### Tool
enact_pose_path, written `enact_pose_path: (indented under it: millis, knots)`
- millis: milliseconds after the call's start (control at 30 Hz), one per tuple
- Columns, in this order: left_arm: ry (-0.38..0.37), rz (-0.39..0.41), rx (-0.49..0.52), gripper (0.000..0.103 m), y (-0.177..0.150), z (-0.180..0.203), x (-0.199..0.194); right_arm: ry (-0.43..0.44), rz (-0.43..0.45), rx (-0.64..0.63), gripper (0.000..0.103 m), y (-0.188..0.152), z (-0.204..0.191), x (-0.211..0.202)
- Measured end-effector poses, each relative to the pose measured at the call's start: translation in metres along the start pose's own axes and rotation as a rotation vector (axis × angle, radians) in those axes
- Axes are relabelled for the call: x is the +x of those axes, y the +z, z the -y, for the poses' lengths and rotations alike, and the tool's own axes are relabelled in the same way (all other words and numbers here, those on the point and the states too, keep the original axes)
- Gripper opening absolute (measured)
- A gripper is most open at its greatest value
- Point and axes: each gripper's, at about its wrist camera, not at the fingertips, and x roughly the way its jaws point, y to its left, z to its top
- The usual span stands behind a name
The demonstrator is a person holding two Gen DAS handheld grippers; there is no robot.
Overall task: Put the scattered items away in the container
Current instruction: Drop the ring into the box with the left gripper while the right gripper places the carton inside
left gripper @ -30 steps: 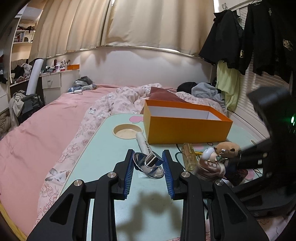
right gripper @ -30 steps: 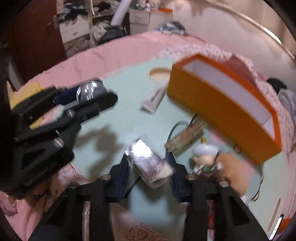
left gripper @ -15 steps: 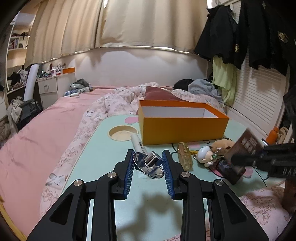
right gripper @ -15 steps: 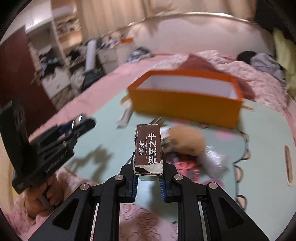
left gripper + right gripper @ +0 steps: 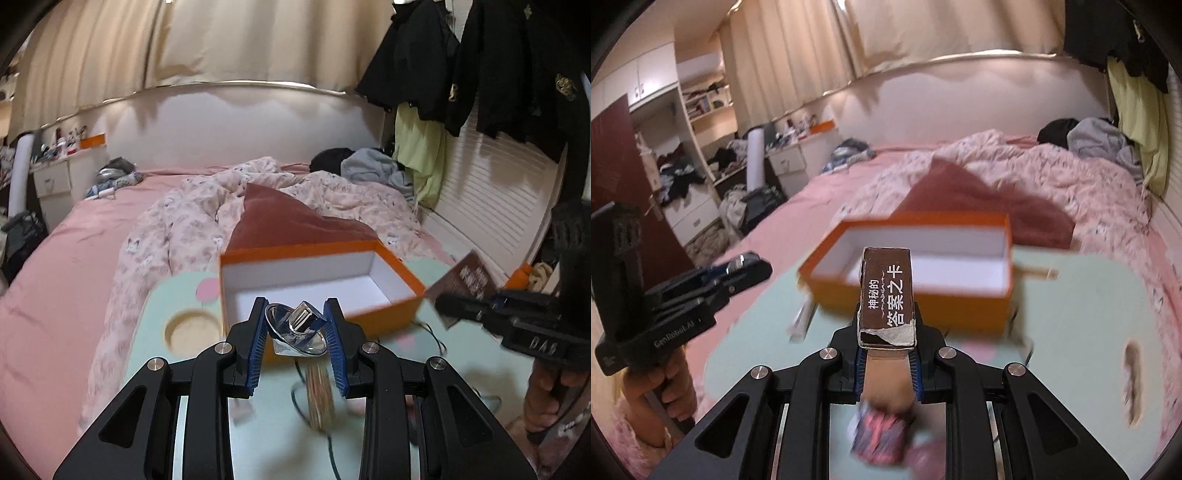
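left gripper point(image 5: 297, 334): low centre of the left wrist view, blue pads pinched onto a shiny metal cone-shaped thing point(image 5: 297, 332). It's held up in the air right in front of the box's near wall.

right gripper point(image 5: 886, 345): bottom centre of its own view, clamped on the sides of a brown card box point(image 5: 887, 295) with white Chinese lettering and a torn paper flap at the near end. The box sticks up out of the fingers, and its top overlaps the container's opening in the frame. Same gripper pokes in at the right edge of the left view.

stuff under the grippers: a blurry amber bottle point(image 5: 320, 395) and a dark cable point(image 5: 301, 397) lie on the table below the left gripper. Something pink and dark, too blurred to name, sits under the right one.

table point(image 5: 1082, 321): pale mint top with a round cup recess point(image 5: 192, 332) at centre left of the left view.

orange box point(image 5: 402, 275): mid-frame, open top, white inside, looks empty.

bed point(image 5: 55, 258): behind the table, pink sheet with a crumpled floral duvet point(image 5: 192, 218).

far back: curtains across the top and dark jackets point(image 5: 480, 66) hanging at the upper right.
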Motion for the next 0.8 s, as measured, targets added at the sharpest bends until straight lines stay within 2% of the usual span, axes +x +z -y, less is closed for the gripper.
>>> enact_pose_path:
  millis: [67, 200, 300, 433, 467, 500, 533, 567, 600, 633, 667, 733, 800]
  knots:
    - [-0.01, -0.042, -0.006, 0.032, 0.02, 0.0, 0.025, -0.02, 0.011, 0.011, 0.019, 0.019, 0.011, 0.007]
    - [-0.083, -0.122, -0.073, 0.032, 0.04, -0.009, 0.073, -0.076, -0.003, 0.028, 0.019, 0.052, 0.032, 0.038]
    - [-0.095, -0.176, -0.111, 0.032, 0.041, -0.011, 0.103, -0.103, -0.062, 0.052, 0.019, 0.057, 0.045, 0.069]
    - [-0.116, -0.202, -0.15, 0.032, 0.04, -0.008, 0.122, -0.084, -0.129, 0.1, 0.019, 0.055, 0.057, 0.096]
    - [-0.097, -0.215, -0.16, 0.035, 0.04, -0.008, 0.128, -0.083, -0.146, 0.1, 0.019, 0.056, 0.058, 0.101]
    - [-0.08, -0.23, -0.171, 0.046, 0.039, -0.01, 0.131, -0.094, -0.157, 0.103, 0.019, 0.056, 0.059, 0.105]
    - [-0.066, -0.251, -0.187, 0.051, 0.038, -0.011, 0.136, -0.105, -0.156, 0.108, 0.021, 0.055, 0.061, 0.107]
    - [-0.066, -0.254, -0.196, 0.061, 0.037, -0.012, 0.136, -0.11, -0.154, 0.114, 0.027, 0.054, 0.06, 0.107]
    - [-0.065, -0.251, -0.205, 0.064, 0.036, -0.015, 0.135, -0.111, -0.148, 0.123, 0.034, 0.054, 0.061, 0.105]
    - [-0.066, -0.239, -0.212, 0.064, 0.035, -0.017, 0.131, -0.114, -0.139, 0.129, 0.051, 0.055, 0.062, 0.103]
    - [-0.073, -0.23, -0.219, 0.064, 0.034, -0.021, 0.126, -0.113, -0.113, 0.131, 0.06, 0.056, 0.062, 0.096]
    - [-0.093, -0.219, -0.246, 0.064, 0.035, -0.03, 0.114, -0.111, -0.071, 0.125, 0.065, 0.058, 0.059, 0.083]
    - [-0.114, -0.204, -0.267, 0.064, 0.036, -0.04, 0.098, -0.105, -0.028, 0.118, 0.066, 0.059, 0.054, 0.065]
